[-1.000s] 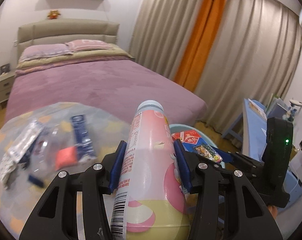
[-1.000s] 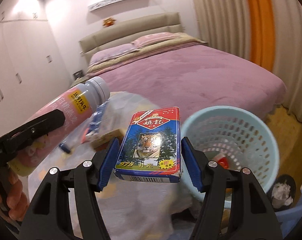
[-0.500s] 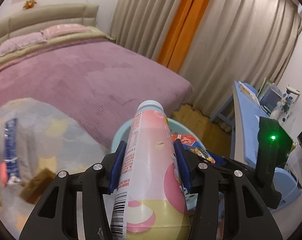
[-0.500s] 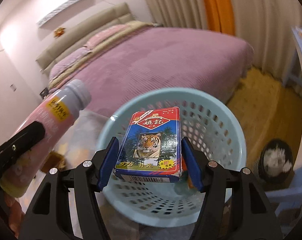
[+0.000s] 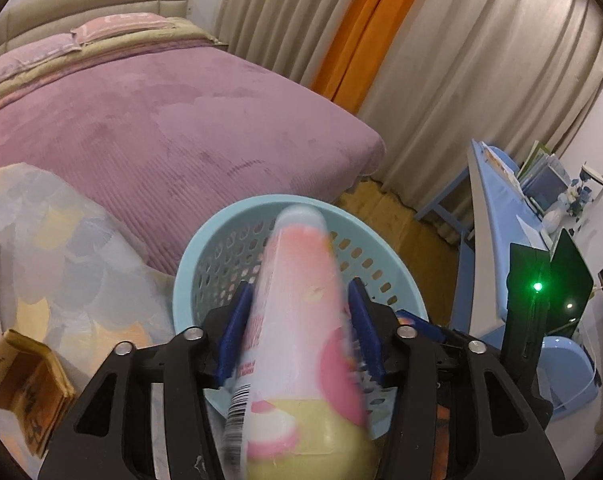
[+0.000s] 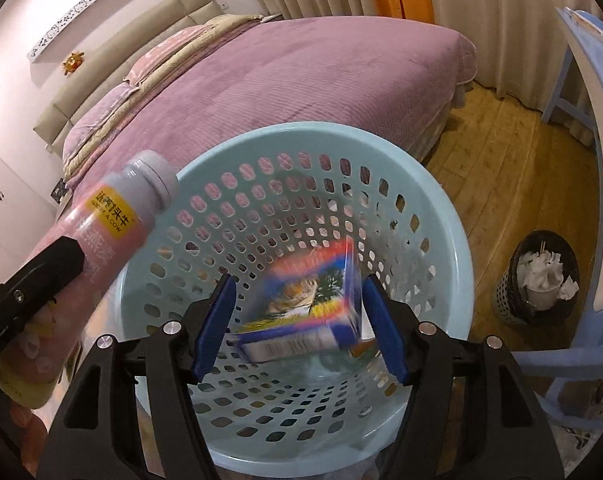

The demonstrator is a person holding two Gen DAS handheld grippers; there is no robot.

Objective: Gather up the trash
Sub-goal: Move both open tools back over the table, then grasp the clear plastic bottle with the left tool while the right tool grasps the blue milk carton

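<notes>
A light blue perforated basket (image 6: 445, 240) stands on the floor beside the bed; it also shows in the left wrist view (image 5: 205, 256). My right gripper (image 6: 297, 322) is open above it, and the blue tiger card box (image 6: 309, 304) is blurred and tilted between the pads, falling into the basket. My left gripper (image 5: 297, 336) has its pads spread beside the pink and yellow bottle (image 5: 297, 320), which is blurred and points into the basket. The bottle also shows at the left in the right wrist view (image 6: 101, 232).
A purple bed (image 5: 161, 112) lies behind the basket. A patterned cloth (image 5: 61, 264) with a brown packet (image 5: 25, 384) is at left. A blue desk (image 5: 497, 216) and chair (image 6: 581, 160) stand at right. A small black bin (image 6: 541, 276) with paper is on the wooden floor.
Both grippers moved over the basket. The right gripper opened and the card box tipped and is dropping. The left pads widened and the bottle became blurred, sliding forward.
</notes>
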